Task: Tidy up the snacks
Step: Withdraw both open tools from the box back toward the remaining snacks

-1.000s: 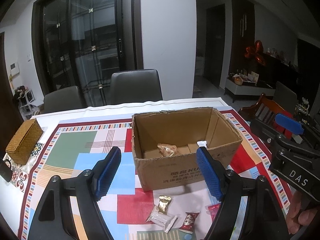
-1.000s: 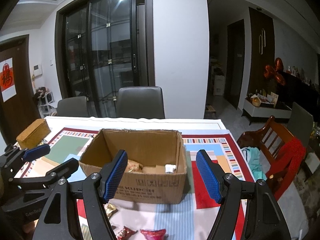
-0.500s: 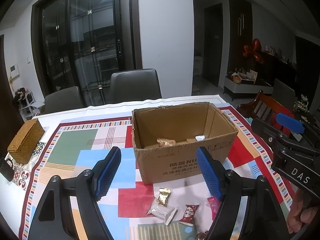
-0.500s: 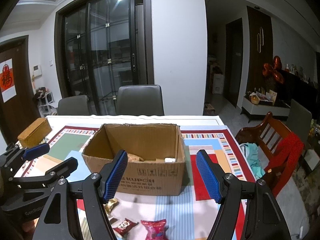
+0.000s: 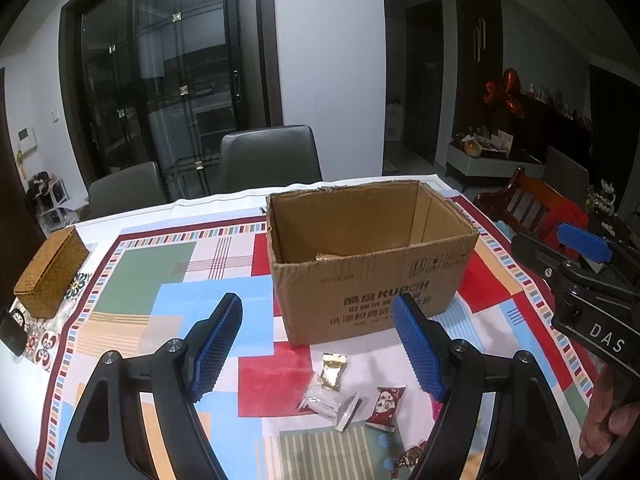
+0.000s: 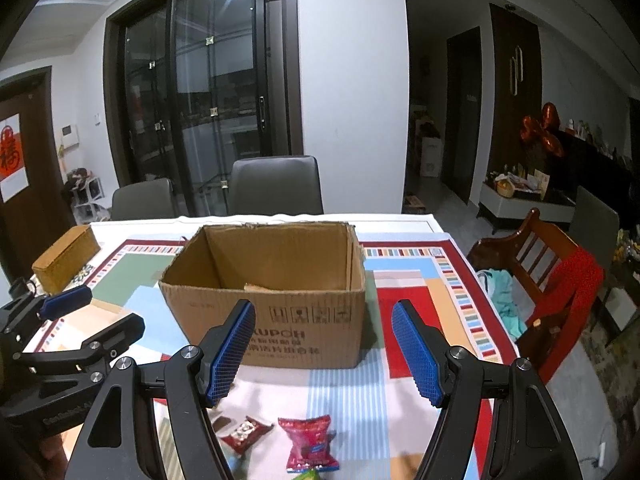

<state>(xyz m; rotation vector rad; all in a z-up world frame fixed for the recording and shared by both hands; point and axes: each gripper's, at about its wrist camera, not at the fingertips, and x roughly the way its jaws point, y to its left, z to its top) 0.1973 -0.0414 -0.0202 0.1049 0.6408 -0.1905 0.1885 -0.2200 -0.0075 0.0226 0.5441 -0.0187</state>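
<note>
Near the table's left edge sat a woven box [image 5: 51,274] on the patterned tablecloth [image 5: 172,292], well apart from everything else. The left gripper [image 5: 318,346] hovered over the near part of the table with its blue pads spread wide and nothing between them. Past it, toward the middle of the table, stood the open cardboard box [image 5: 372,284], upright, with a gold wrapper just showing over its front wall. On the cloth between the box and the table's near edge lay loose snacks: a gold packet [image 5: 333,371] touching a white packet [image 5: 329,400], a small red-and-white packet [image 5: 385,399] just beside them, and a larger red packet [image 6: 310,444] further right. The right gripper [image 6: 324,350] hung above that red packet, its jaws likewise released and empty. Off the table's right edge stood a wooden chair [image 6: 540,276] draped with red cloth.
</note>
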